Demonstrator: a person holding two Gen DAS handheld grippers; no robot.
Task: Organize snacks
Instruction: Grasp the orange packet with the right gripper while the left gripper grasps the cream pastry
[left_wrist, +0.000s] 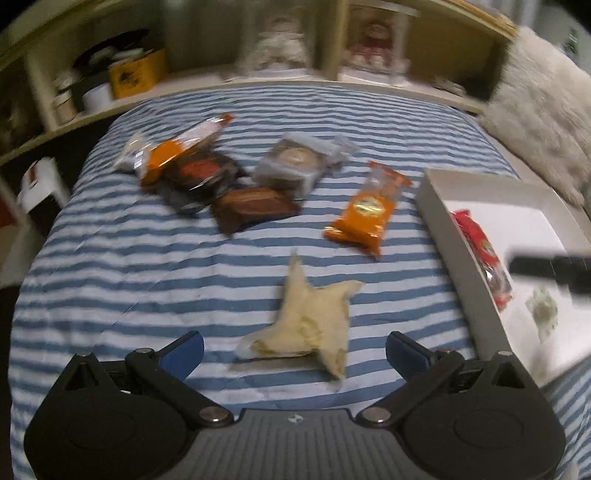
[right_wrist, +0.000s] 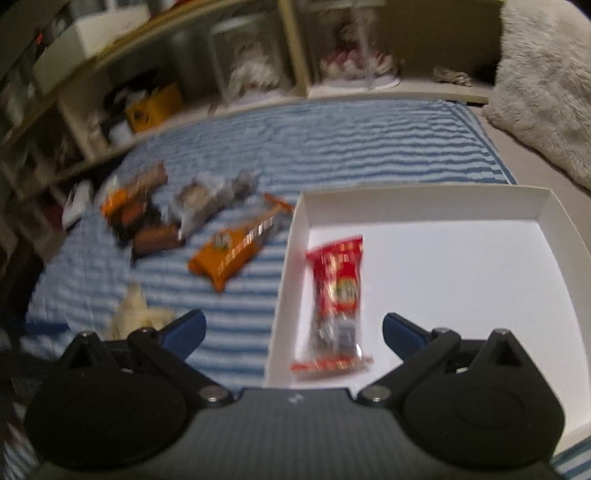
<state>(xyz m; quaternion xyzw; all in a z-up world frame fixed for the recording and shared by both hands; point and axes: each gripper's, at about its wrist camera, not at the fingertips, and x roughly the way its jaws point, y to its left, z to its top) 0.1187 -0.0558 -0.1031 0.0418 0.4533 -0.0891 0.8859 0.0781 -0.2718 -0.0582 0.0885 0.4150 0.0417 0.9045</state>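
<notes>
L hand-held gripper (left_wrist: 294, 349) wide, over cream pkt (left_wrist: 306, 325) | R hand-held gripper (right_wrist: 293, 338) wide, prob empty

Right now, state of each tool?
Left tool: open, holding nothing, above the cream packet.
Right tool: open, holding nothing, over the red packet.

Surface: blue-and-white striped bedcover (left_wrist: 110, 266) | Behind: pale wooden shelf unit (left_wrist: 332, 44) with open cubbies, contents blurred (yellow tin (left_wrist: 136, 75) in a left cubby) | Right: fluffy off-white throw (right_wrist: 546, 85) | Light: dim, warm; corners dark.
</notes>
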